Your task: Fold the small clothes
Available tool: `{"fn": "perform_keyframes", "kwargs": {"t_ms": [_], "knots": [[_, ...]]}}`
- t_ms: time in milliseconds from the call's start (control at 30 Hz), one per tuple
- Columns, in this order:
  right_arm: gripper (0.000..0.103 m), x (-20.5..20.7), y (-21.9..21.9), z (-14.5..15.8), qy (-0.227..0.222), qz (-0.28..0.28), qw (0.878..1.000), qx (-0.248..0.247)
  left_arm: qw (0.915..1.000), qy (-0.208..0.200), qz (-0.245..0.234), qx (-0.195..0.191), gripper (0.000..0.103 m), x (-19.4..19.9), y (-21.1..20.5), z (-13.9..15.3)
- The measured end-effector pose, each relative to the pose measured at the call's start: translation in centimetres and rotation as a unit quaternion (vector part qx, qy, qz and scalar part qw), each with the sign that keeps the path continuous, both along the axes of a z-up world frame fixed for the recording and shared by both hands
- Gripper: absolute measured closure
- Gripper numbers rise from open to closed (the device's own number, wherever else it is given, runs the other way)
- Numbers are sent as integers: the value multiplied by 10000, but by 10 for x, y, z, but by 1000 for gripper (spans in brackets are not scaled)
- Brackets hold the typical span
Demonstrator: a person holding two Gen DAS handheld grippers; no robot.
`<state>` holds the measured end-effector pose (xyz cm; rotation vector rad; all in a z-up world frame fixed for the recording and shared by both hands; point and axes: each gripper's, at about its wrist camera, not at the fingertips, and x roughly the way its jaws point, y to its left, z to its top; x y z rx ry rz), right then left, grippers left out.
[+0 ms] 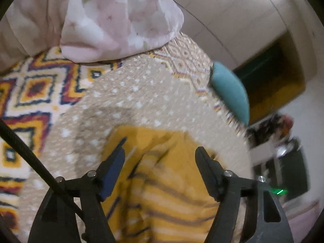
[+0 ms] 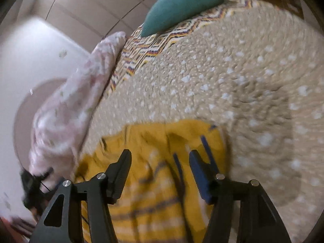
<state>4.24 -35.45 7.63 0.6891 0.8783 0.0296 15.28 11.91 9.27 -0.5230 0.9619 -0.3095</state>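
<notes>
1. The left gripper [image 1: 160, 151] has its jaws spread apart, nothing pinched between them; the right gripper [image 2: 160, 155] likewise stands apart with no cloth in its jaws. Both point down at the same garment.
2. The bed carries a beige dotted blanket [image 1: 141, 93] [image 2: 232, 77], spread over a zigzag-patterned cover [image 1: 34, 93] [image 2: 141, 50].
3. A pink floral pillow [image 1: 119, 18] [image 2: 79, 93] lies at the bed's edge, beside the blanket.
4. The yellow striped garment [image 1: 172, 192] [image 2: 149, 192] lies on the blanket right under both grippers, its plain yellow part farther from the cameras, the striped part nearer. Whether the fingertips touch it is unclear through the blur.
5. A teal cushion [image 1: 230, 93] [image 2: 182, 2] rests on the patterned cover, well apart from the garment.
</notes>
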Motion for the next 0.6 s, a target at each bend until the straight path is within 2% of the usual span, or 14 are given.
{"fn": "perform_keyframes", "kwargs": {"t_ms": [133, 233, 267, 300, 333, 367, 400, 433, 467, 500, 533, 567, 600], "knots": [[36, -39, 25, 7, 139, 445, 9956, -813, 9964, -43, -541, 658, 33, -37, -9, -16], [36, -70, 41, 0, 259, 691, 9903, -1181, 9894, 78, -969, 1078, 33, -67, -19, -41], [39, -77, 45, -4, 295, 795, 9893, -1191, 9872, 157, -1080, 1163, 34, -72, -23, -49], [60, -85, 50, -9, 331, 950, 9879, -1180, 9828, 302, -1250, 1325, 53, -75, -29, -58], [68, -89, 52, -12, 357, 1020, 9862, -1254, 9790, 388, -1347, 1483, 63, -76, -34, -61], [72, -94, 50, -13, 371, 975, 9860, -1299, 9750, 380, -1375, 1702, 66, -76, -36, -59], [73, -97, 44, -16, 457, 850, 9866, -1313, 9734, 299, -1313, 1855, 81, -77, -35, -52], [73, -100, 36, -17, 574, 647, 9865, -1389, 9688, 215, -1164, 2179, 89, -78, -33, -43], [73, -102, 33, -15, 625, 499, 9844, -1565, 9619, 91, -990, 2548, 94, -79, -32, -34], [72, -104, 31, -12, 686, 360, 9796, -1853, 9552, -64, -799, 2849, 101, -81, -29, -24], [70, -107, 32, -8, 737, 274, 9750, -2080, 9487, -157, -609, 3098, 101, -84, -24, -17], [67, -109, 34, -5, 734, 254, 9742, -2120, 9495, -204, -478, 3095, 100, -87, -16, -10], [66, -115, 36, 3, 648, 232, 9756, -2085, 9554, -208, -408, 2919, 100, -90, -9, -6]]}}
